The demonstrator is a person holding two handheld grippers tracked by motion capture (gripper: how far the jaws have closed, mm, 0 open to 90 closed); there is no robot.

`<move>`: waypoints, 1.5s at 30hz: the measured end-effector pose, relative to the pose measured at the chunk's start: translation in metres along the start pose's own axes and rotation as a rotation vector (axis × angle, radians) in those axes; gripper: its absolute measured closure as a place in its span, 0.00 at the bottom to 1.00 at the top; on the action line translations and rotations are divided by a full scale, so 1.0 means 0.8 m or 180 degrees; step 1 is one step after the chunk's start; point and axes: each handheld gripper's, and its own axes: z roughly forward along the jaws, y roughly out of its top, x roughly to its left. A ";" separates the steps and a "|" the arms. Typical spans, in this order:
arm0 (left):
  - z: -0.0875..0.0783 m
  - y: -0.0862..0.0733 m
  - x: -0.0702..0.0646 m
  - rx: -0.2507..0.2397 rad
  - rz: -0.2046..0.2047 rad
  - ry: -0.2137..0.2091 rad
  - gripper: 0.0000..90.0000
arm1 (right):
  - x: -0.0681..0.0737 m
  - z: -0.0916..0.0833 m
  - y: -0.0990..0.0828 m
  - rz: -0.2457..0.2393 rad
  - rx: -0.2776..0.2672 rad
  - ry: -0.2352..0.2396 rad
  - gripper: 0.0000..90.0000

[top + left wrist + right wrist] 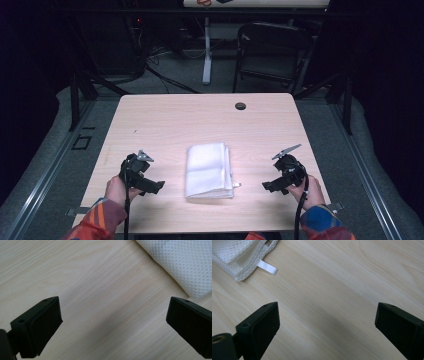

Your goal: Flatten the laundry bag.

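A folded white mesh cloth (pixel 209 170) lies on the light wooden table (pixel 200 120), near its front middle. My left gripper (pixel 157 186) hovers to the cloth's left, open, its jaws wide apart over bare wood (pixel 113 322); the cloth's corner (pixel 185 265) shows at the upper right of the left gripper view. My right gripper (pixel 267 186) is to the cloth's right, open too, with nothing between its jaws (pixel 327 327). The cloth's corner (pixel 237 257) and its small white tag (pixel 267 267) appear at the upper left of the right gripper view.
A small dark round disc (pixel 240 106) sits in the table's far edge. Beyond the table stand a dark chair (pixel 270 55) and a white table leg (pixel 207 50). Grey floor and metal rails flank both sides.
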 end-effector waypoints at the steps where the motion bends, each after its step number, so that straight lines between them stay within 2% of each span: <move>1: 0.000 0.001 -0.001 0.0000 -0.0009 -0.0034 0.00 | 0.000 0.001 0.000 0.0013 -0.0008 -0.0019 0.06; 3: 0.000 0.003 -0.003 -0.0020 0.0000 -0.0014 0.00 | 0.000 0.001 0.001 -0.0001 0.0036 -0.0027 0.06; 5: -0.001 0.006 -0.009 -0.0037 0.0023 0.0004 0.00 | 0.002 0.004 0.000 0.0041 -0.0048 0.0012 0.07; 6: -0.001 0.008 -0.012 -0.0060 0.0024 0.0038 0.00 | 0.001 0.001 0.001 -0.0037 0.0046 -0.0028 0.07; 8: -0.001 0.013 -0.016 -0.0072 0.0021 -0.0040 0.00 | 0.002 0.001 0.002 -0.0052 0.0020 0.0031 0.09; 12: 0.001 0.020 -0.023 -0.0108 0.0060 -0.0136 0.00 | 0.007 0.000 0.002 -0.0071 0.0021 0.0046 0.09; 13: 0.001 0.021 -0.025 -0.0135 0.0061 -0.0124 0.00 | 0.009 0.001 0.001 -0.0039 -0.0040 0.0057 0.09; 14: 0.001 0.024 -0.027 -0.0171 0.0059 -0.0148 0.00 | 0.011 -0.001 0.001 -0.0093 0.0027 0.0031 0.09; 19: 0.002 0.030 -0.033 -0.0250 0.0093 -0.0163 0.01 | 0.014 -0.003 0.001 -0.0084 -0.0002 0.0084 0.09; 22: 0.005 0.034 -0.041 -0.0258 0.0158 -0.0198 0.01 | 0.015 -0.004 0.001 -0.0091 -0.0016 0.0041 0.10; 24: 0.007 0.036 -0.047 -0.0267 0.0185 -0.0224 0.02 | 0.017 -0.005 0.002 -0.0126 -0.0001 0.0067 0.10; 26: 0.009 0.039 -0.052 -0.0277 0.0254 -0.0218 0.02 | 0.020 -0.004 0.004 -0.0091 -0.0044 0.0119 0.10; 27: 0.010 0.041 -0.055 -0.0287 0.0274 -0.0228 0.03 | 0.020 -0.004 0.004 -0.0114 -0.0025 0.0100 0.10; 29: 0.017 0.047 -0.062 -0.0266 0.0341 -0.0281 0.03 | 0.022 -0.001 0.004 -0.0088 -0.0034 0.0133 0.11; 30: 0.019 0.049 -0.064 -0.0267 0.0368 -0.0304 0.03 | 0.021 -0.002 0.006 -0.0131 0.0032 0.0116 0.11; 32: 0.022 0.051 -0.067 -0.0254 0.0393 -0.0327 0.04 | 0.022 -0.001 0.006 -0.0101 -0.0006 0.0165 0.11; 38: 0.036 0.061 -0.083 -0.0209 0.0537 -0.0428 0.04 | 0.021 0.000 0.005 -0.0109 0.0018 0.0127 0.12; 39: 0.039 0.062 -0.086 -0.0189 0.0565 -0.0428 0.04 | 0.022 0.000 0.005 -0.0092 0.0003 0.0157 0.12; 41: 0.044 0.066 -0.090 -0.0164 0.0631 -0.0482 0.04 | 0.022 0.000 0.006 -0.0131 0.0031 0.0149 0.12; 45: 0.048 0.068 -0.094 -0.0178 0.0640 -0.0476 0.04 | 0.022 0.000 0.006 -0.0125 0.0033 0.0137 0.12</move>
